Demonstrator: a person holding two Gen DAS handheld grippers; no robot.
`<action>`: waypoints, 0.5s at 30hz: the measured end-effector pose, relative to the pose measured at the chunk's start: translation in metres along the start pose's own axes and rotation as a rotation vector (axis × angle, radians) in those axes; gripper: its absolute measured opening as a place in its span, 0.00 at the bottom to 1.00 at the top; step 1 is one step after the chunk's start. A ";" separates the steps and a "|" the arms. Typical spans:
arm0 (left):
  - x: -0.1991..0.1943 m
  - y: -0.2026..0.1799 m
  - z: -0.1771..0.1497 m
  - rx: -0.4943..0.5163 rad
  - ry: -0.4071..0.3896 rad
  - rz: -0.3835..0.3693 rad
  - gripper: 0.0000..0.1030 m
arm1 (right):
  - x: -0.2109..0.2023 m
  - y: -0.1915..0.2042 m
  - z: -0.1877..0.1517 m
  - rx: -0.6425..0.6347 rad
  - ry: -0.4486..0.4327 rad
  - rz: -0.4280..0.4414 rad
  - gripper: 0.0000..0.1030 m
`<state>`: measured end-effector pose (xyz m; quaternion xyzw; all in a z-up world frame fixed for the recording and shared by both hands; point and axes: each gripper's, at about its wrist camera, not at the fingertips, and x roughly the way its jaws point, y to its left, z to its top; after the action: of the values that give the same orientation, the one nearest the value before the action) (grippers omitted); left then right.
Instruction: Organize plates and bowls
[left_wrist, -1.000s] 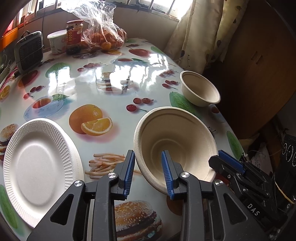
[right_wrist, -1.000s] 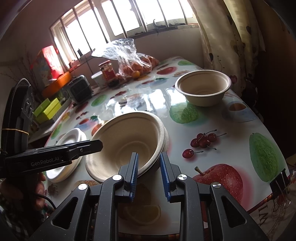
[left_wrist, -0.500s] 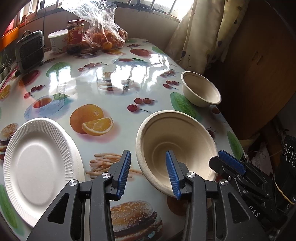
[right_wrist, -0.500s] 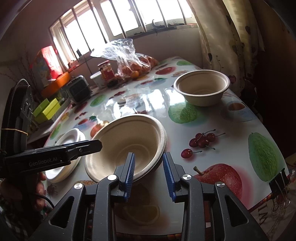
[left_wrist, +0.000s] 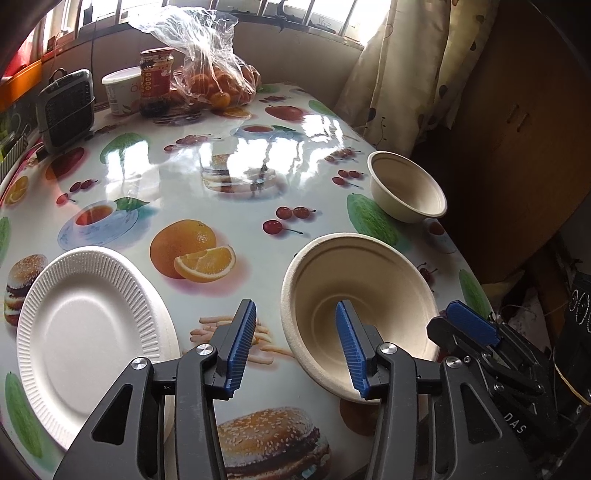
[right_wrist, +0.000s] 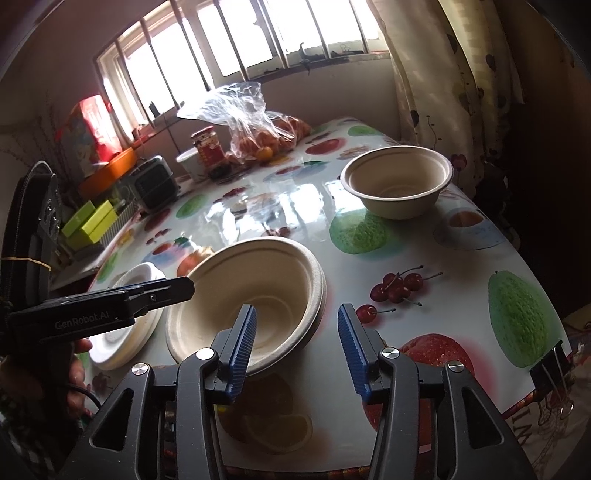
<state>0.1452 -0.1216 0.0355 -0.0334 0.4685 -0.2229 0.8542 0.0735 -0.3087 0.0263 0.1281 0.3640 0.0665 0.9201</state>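
Jaws on both the left gripper and right gripper have just been opening and now stand apart, gripping nothing (each straddles the rim). Freed, the large bowl rests on the surface, between the white plate and small bowl.

1. My left gripper jaws have just been opening; the near rim of the big beige bowl sits between them, pads clear of it.
2. White paper plate to the left, on the fruit-print table.
3. Small beige bowl further back, at the right edge.
4. My right gripper just beside the big bowl's right side.
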 end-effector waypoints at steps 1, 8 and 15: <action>-0.001 0.000 0.001 0.003 -0.003 0.007 0.45 | -0.001 -0.001 0.002 0.000 -0.004 -0.002 0.45; -0.007 -0.010 0.017 0.059 -0.051 0.046 0.45 | -0.007 -0.011 0.013 0.015 -0.034 -0.034 0.49; -0.005 -0.024 0.034 0.101 -0.066 0.028 0.45 | -0.013 -0.024 0.027 0.028 -0.063 -0.078 0.50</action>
<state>0.1625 -0.1464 0.0644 0.0092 0.4287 -0.2331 0.8728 0.0828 -0.3398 0.0467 0.1288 0.3406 0.0214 0.9311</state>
